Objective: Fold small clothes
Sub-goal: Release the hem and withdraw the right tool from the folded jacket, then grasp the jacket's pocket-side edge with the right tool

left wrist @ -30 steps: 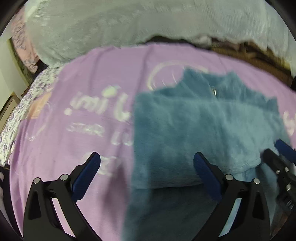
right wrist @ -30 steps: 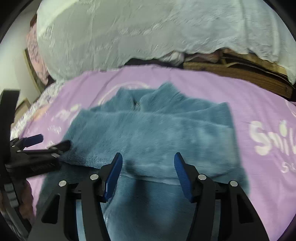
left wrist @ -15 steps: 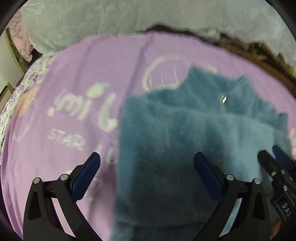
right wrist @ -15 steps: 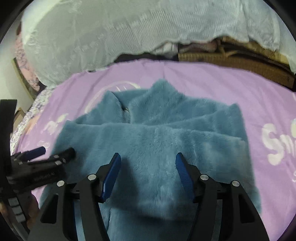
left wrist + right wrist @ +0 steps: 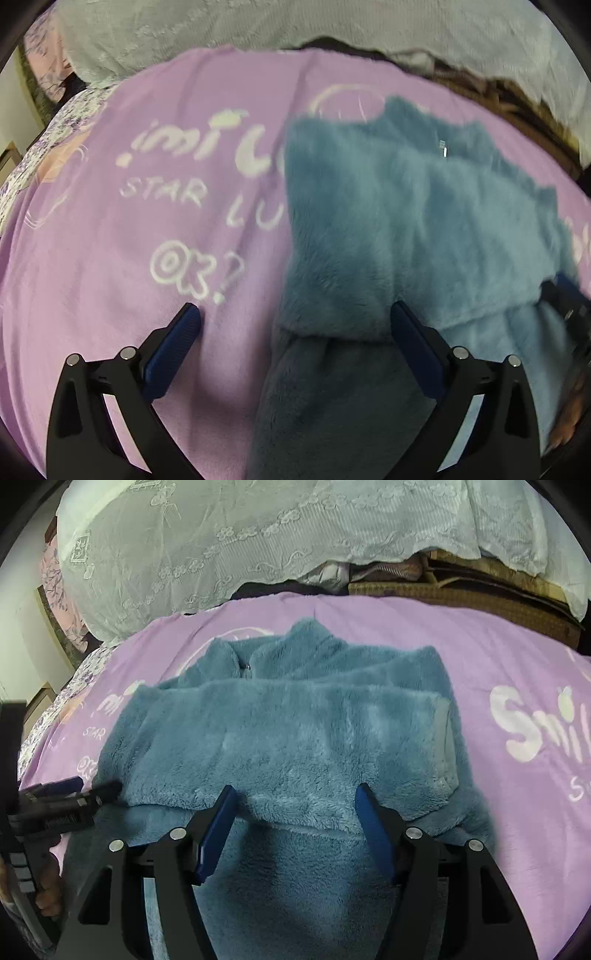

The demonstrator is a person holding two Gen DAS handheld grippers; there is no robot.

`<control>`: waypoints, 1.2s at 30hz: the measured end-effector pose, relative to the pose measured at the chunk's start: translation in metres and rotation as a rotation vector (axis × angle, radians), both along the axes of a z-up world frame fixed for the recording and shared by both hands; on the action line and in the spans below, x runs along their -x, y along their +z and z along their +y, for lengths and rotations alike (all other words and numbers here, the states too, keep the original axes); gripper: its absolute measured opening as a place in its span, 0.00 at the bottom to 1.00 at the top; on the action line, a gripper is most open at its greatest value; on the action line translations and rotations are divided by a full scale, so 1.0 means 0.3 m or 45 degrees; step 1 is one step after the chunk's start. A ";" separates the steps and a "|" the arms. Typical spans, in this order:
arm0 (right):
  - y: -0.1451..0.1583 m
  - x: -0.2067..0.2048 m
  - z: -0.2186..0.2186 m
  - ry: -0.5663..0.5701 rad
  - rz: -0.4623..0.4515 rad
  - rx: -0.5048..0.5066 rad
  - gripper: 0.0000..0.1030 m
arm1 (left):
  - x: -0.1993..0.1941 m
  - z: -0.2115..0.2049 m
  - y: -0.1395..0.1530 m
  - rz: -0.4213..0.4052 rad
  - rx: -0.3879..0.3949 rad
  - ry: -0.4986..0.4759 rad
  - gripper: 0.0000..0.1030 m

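Both your grippers had dropped nearer the blue fleece jacket [image 5: 295, 738], left gripper [image 5: 295, 325] wide, right gripper [image 5: 295, 805] opening and empty; sleeves folded, lower half left.

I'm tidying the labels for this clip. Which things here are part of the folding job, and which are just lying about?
Part of the job:
- blue fleece top, partly folded
- left gripper, open
- right gripper, jaws opening, fleece between them

Just lying about:
- purple blanket underneath
- white lace cover
- floral fabric
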State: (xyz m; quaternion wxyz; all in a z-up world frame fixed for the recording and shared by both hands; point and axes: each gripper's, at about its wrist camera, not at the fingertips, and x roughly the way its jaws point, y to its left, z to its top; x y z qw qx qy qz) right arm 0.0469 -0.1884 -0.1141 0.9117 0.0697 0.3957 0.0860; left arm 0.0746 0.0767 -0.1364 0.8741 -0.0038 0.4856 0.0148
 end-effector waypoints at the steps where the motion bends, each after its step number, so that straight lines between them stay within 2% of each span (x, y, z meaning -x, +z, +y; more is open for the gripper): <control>1: 0.006 0.007 -0.001 -0.008 -0.003 -0.001 0.65 | 0.002 0.005 0.004 -0.005 0.006 0.008 0.96; 7: 0.020 0.157 -0.057 -0.050 -0.025 -0.031 0.65 | 0.125 0.012 0.008 -0.003 -0.024 -0.018 0.96; 12: -0.005 0.291 -0.121 -0.090 -0.015 -0.025 0.65 | 0.239 0.042 0.007 0.002 0.045 -0.035 0.96; 14: -0.010 0.334 -0.132 -0.096 -0.017 -0.033 0.65 | 0.291 0.042 -0.003 0.001 0.042 -0.057 0.96; 18: -0.015 0.393 -0.143 -0.092 -0.025 -0.035 0.70 | 0.376 0.040 -0.007 -0.019 0.034 -0.076 0.96; 24: -0.025 0.454 -0.153 -0.095 -0.023 -0.040 0.71 | 0.485 0.038 -0.014 -0.029 0.057 -0.109 0.96; 31: -0.020 0.537 -0.183 -0.121 -0.042 -0.053 0.71 | 0.549 0.031 -0.010 -0.054 0.041 -0.123 0.96; 36: -0.034 0.610 -0.226 -0.149 -0.034 -0.077 0.72 | 0.568 0.036 -0.004 -0.057 0.064 -0.136 0.95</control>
